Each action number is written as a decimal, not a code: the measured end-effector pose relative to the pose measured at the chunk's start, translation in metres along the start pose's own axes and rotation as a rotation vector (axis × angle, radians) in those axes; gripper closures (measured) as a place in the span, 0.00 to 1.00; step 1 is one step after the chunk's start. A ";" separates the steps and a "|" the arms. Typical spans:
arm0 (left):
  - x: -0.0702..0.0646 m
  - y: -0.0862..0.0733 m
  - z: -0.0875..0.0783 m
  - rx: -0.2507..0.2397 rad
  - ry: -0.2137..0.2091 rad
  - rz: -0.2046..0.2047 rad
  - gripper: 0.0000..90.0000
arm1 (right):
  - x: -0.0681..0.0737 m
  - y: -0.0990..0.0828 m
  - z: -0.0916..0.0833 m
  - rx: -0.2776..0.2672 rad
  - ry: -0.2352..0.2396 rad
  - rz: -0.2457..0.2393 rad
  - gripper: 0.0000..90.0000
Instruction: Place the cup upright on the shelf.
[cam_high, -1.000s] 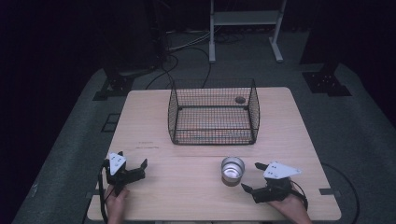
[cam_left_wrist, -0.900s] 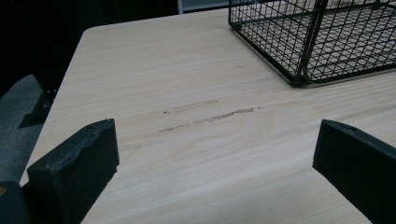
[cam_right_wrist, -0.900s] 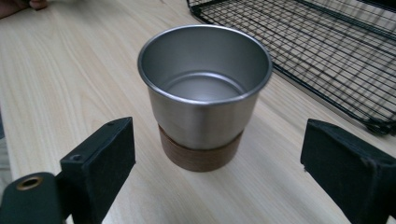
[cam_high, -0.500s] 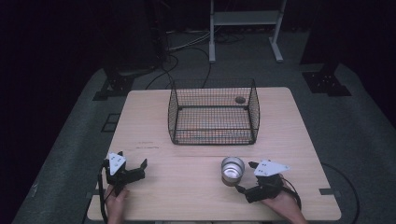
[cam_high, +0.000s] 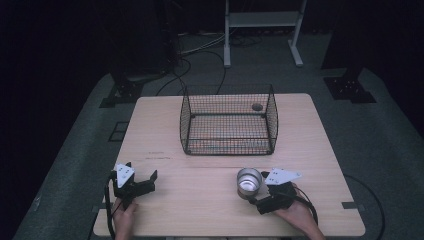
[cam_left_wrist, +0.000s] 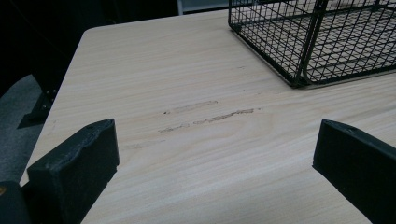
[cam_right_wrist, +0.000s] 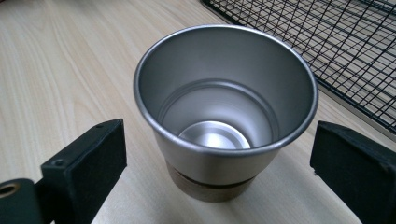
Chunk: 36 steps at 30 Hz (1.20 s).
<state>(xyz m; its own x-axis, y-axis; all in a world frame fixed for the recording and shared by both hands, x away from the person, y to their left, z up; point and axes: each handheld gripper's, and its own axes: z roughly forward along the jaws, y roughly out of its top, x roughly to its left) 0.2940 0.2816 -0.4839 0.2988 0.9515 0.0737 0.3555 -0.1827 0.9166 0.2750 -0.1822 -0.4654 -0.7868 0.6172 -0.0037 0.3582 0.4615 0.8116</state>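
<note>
Cup (cam_right_wrist: 224, 112) is the thing that matters here, I think: a small metal cup, standing upright and empty on the bench (cam_high: 200, 200), near the front edge on the right side. Its wall is shiny steel, widest at the rim, and at the bottom there is a duller band, maybe cork or wood; I cannot tell which. The right claw (cam_right_wrist: 219, 158) is wide open with one jaw on each side of the cup, and neither jaw is touching it, so it holds nothing. In my judgement the cup is light and stiff, not fragile, but the smooth slanted wall is slippery and may slide up and out of the jaws when they close. A better hold is low on the wall, just above the dull band, with the jaws level and the cup centred between them; a push from one jaw alone could tip it. The left claw (cam_left_wrist: 215, 168) rests near the front left of the bench, also wide open and empty, with only bare wood and some faint scuff marks (cam_left_wrist: 210, 116) between its jaws. Farther back, in the middle of the bench, stands a black wire basket (cam_high: 228, 122), open at the top. A small dark round thing (cam_high: 257, 106) shows at its far right corner; it is too small to name. The cup is just in front of the basket, apart from it.
</note>
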 end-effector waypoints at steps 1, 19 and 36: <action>0.000 0.000 0.000 0.000 0.000 0.000 0.00 | -0.001 0.000 0.001 0.000 0.001 0.001 0.04; 0.000 0.000 0.000 -0.001 -0.002 0.000 0.00 | -0.005 0.011 0.014 0.011 0.008 -0.001 0.06; 0.000 0.000 0.000 -0.002 -0.002 -0.002 0.00 | -0.005 0.016 0.019 0.026 0.034 -0.007 0.19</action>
<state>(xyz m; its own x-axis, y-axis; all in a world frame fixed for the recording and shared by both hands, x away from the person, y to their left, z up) 0.2937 0.2818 -0.4838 0.3002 0.9512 0.0714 0.3540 -0.1806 0.9176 0.2943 -0.1663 -0.4633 -0.8055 0.5925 0.0110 0.3656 0.4822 0.7961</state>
